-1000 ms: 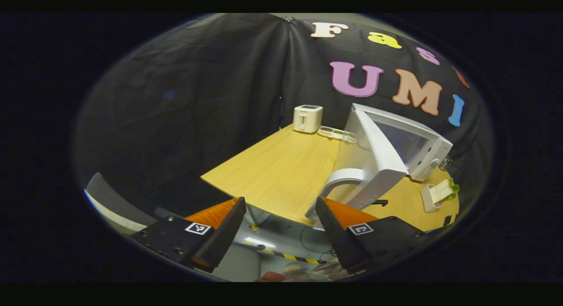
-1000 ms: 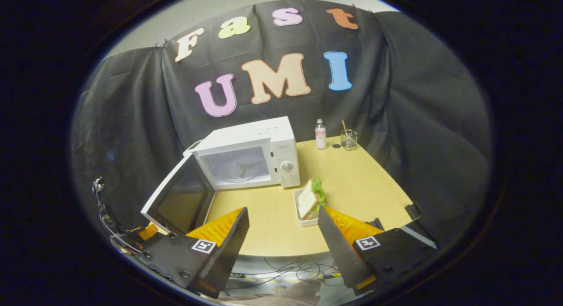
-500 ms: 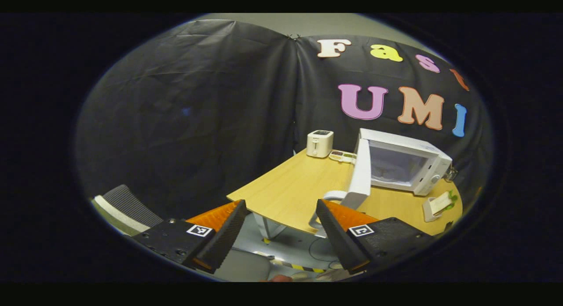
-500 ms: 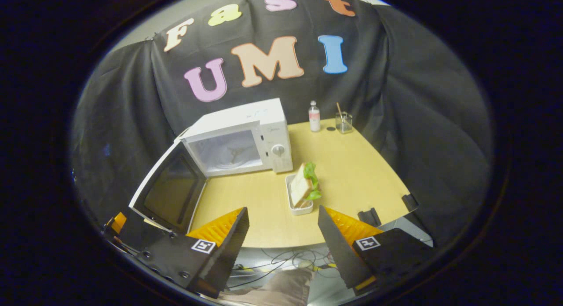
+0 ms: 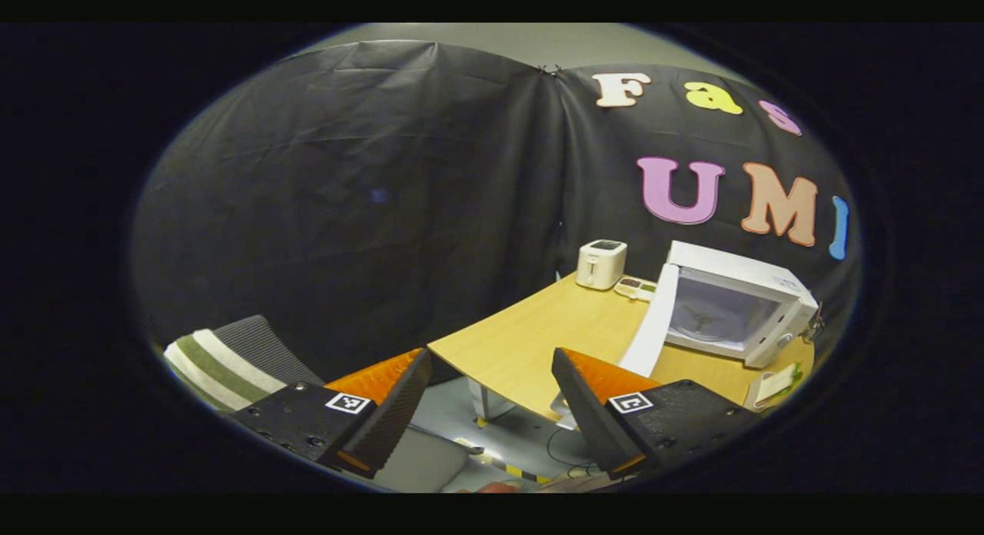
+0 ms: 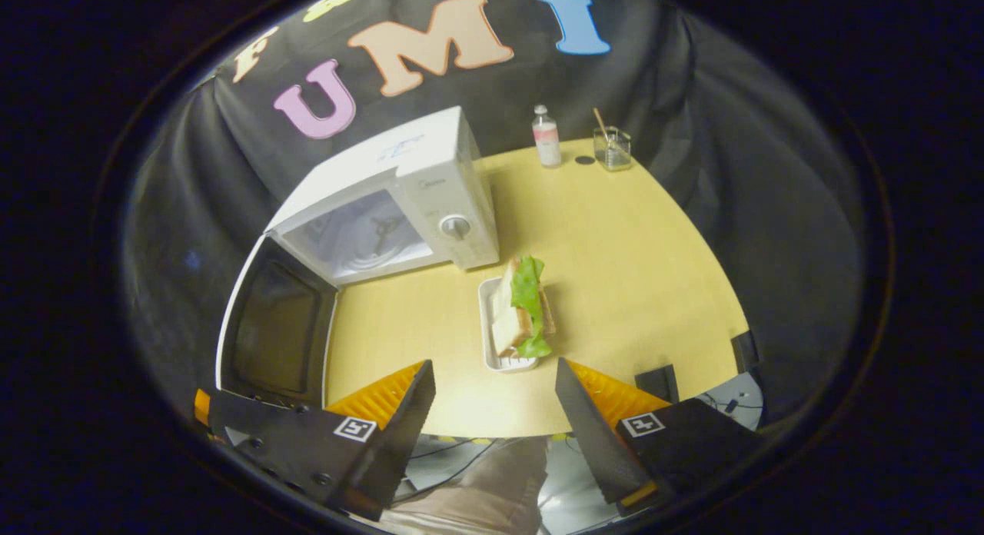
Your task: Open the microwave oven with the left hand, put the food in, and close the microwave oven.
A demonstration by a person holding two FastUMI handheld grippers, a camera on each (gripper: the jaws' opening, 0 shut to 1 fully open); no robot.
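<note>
Two grippers, both with fingers spread apart and nothing between them. Right gripper (image 6: 492, 412) hangs above the near edge of the surface (image 6: 615, 274), pointed down at the sandwich (image 6: 523, 308), which lies in a white tray (image 6: 486, 327) at 12 o'clock just past the fingertips. Microwave (image 6: 400, 197) sits at 11 o'clock of the tray, door (image 6: 277, 327) swung wide open toward 9 o'clock, cavity empty with the turntable showing. Left gripper (image 5: 488, 408) is off the surface's edge, well apart from the door (image 5: 653, 327), which stands at its 2 o'clock. Toaster (image 5: 601, 263) farther back; bottle (image 6: 545, 135) and glass (image 6: 613, 147) at the far edge.

Progress: opening looks done. Left to do: grab the food, load it, shut the door.
</note>
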